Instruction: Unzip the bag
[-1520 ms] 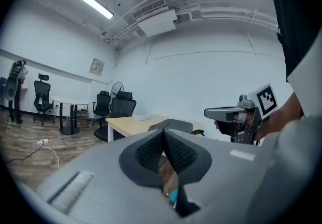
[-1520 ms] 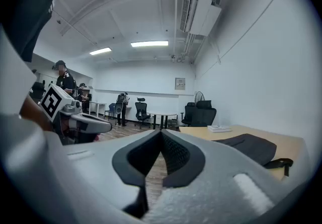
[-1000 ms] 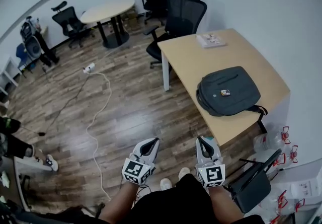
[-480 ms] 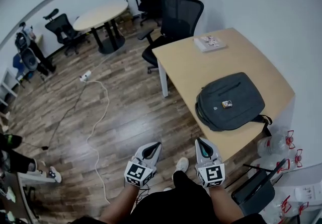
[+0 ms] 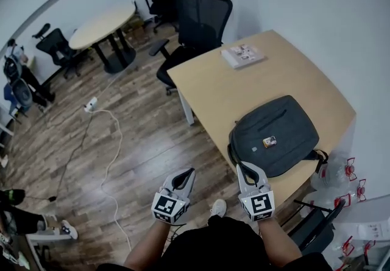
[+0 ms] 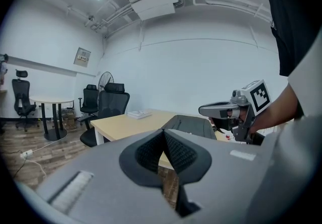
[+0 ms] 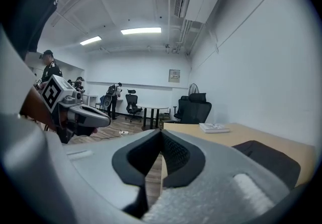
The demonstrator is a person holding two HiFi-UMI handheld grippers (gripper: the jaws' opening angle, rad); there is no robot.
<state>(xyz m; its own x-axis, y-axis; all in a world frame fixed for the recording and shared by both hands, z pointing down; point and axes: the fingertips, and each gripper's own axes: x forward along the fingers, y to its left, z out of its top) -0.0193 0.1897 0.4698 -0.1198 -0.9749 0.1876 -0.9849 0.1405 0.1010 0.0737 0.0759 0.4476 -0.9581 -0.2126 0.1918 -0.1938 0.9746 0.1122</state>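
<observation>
A dark grey backpack (image 5: 274, 134) lies flat on the light wooden desk (image 5: 244, 90), near its front right corner, with a small tag on its top. It also shows as a dark shape in the left gripper view (image 6: 190, 126) and the right gripper view (image 7: 266, 160). Both grippers are held in front of the person, short of the desk edge. My left gripper (image 5: 187, 173) is shut and empty. My right gripper (image 5: 243, 169) is shut and empty too, its tip just short of the backpack's near edge.
A book (image 5: 242, 55) lies at the desk's far side. A black office chair (image 5: 194, 26) stands behind the desk. A round table (image 5: 100, 23) with more chairs is further back. A white cable (image 5: 109, 160) runs over the wood floor. Water bottles (image 5: 335, 175) stand right of the desk.
The view has shifted toward the desk: the backpack now appears closer to both grippers. The grippers stay shut and side by side.
</observation>
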